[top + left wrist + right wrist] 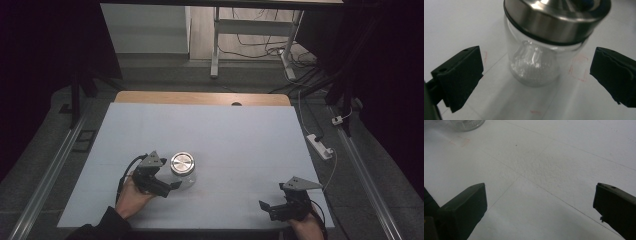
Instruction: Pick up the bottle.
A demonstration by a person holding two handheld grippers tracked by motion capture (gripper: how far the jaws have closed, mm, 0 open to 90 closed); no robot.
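- Step in hand, by the look of it: approach for a grasp on the glass jar point(536, 62), steel lid point(556, 17) on top.
- Left gripper point(169, 189) spread wide, jaws well apart, nothing clamped; jar straight ahead between them, a clear gap on each side in the left gripper view.
- Jar upright on the white table cover point(240, 145), just beside the left jaws' tips in the high view.
- Next move, as a judgement: forward a little so the glass body sits between the pads, below the lid rim, then close evenly; glass likely slick.
- Right gripper point(274, 207) also wide open, holding nothing, well apart from the jar, bare cover ahead of its jaws; jar base off toward the far left corner of the right gripper view.
- Plenty of open cover beyond and between both grippers; near edge close behind the hands.
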